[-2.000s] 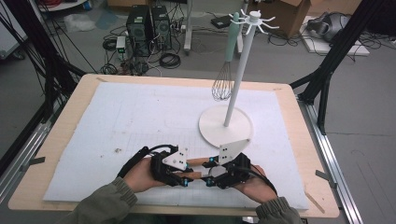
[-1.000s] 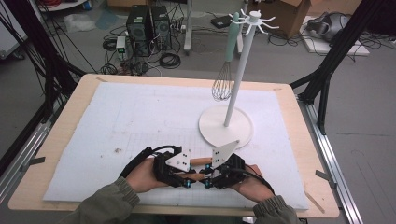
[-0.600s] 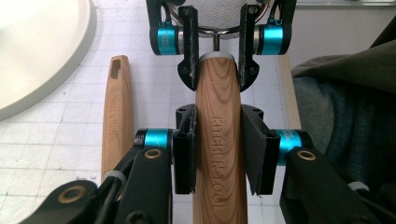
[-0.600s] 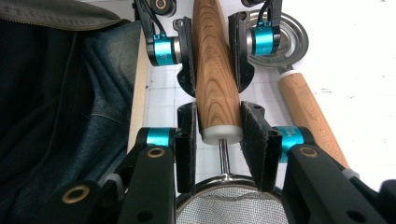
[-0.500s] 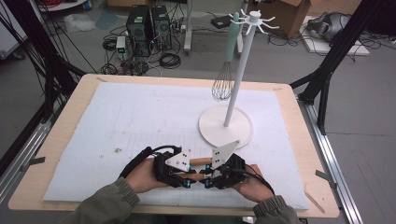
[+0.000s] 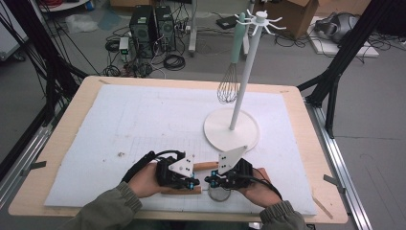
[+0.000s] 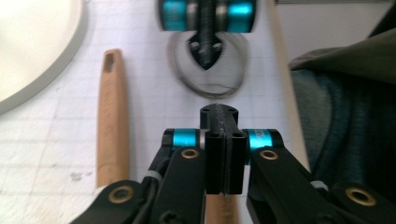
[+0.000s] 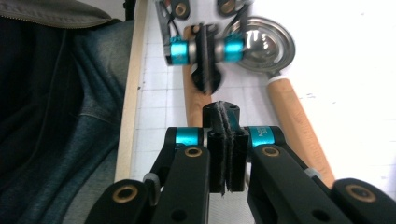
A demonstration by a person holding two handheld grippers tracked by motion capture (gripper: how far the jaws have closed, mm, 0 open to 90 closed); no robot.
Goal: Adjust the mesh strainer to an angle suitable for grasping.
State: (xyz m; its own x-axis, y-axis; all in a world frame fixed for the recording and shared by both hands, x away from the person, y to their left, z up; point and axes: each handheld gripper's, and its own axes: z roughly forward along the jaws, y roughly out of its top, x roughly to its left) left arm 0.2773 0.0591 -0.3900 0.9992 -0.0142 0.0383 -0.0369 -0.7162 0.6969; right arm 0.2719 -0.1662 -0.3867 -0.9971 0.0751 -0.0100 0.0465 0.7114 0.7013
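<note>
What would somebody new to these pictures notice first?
Probably the two hand-held tools, the left tool and the right tool, facing each other tip to tip at the table's near edge, both with jaws shut on nothing. Under them lie a wooden-handled utensil and a small metal strainer. Farther back, a tall white stand carries a whisk hanging by its green handle.

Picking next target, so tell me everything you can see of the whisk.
The whisk hangs upright from a hook at the top of the white stand, handle up. Its handle looks pale green, perhaps plastic; the looped wire head below looks like metal. It hangs beside the stand's pole, above the far edge of the mat. Only the hook touches it.
</note>
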